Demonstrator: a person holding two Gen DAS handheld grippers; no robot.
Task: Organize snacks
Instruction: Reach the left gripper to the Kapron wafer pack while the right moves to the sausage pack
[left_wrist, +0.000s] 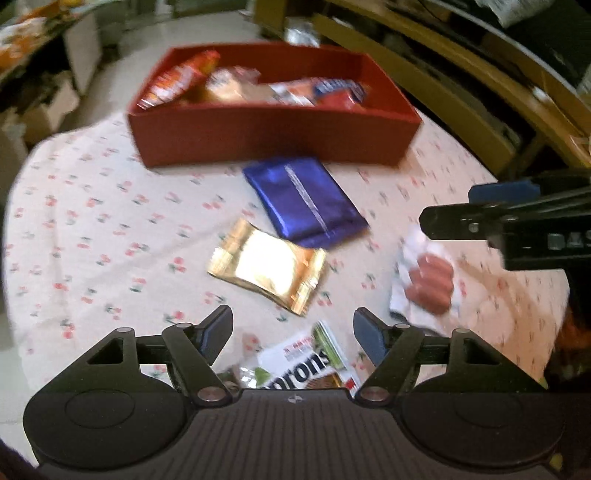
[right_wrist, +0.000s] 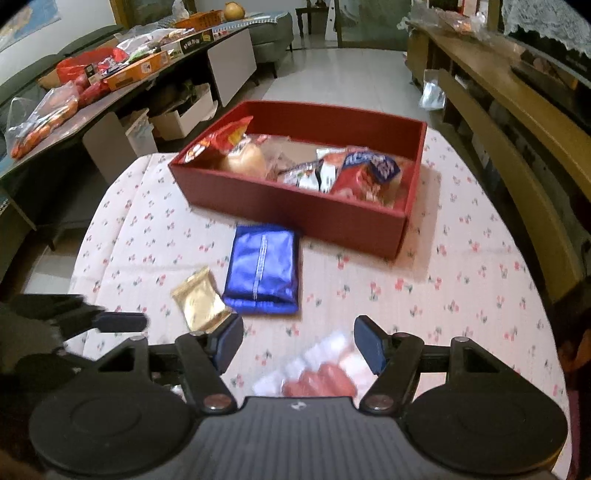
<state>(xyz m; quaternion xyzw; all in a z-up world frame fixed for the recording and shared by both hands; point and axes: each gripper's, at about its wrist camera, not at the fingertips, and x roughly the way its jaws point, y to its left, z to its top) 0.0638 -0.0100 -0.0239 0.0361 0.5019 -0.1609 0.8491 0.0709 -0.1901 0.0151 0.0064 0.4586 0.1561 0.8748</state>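
Left wrist view: left gripper (left_wrist: 293, 332) gapes empty above a white printed packet (left_wrist: 314, 363); beyond lie gold pouch (left_wrist: 267, 266), blue packet (left_wrist: 304, 201), then red box (left_wrist: 273, 136) of snacks. Right gripper (right_wrist: 299, 345) spreads empty over a sausage pack (right_wrist: 317, 376).

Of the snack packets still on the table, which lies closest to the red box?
The blue packet, almost touching the red box; the gold packet lies farther off.

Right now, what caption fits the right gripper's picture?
Open right gripper above a sausage pack, with blue packet, gold packet and red snack box ahead.
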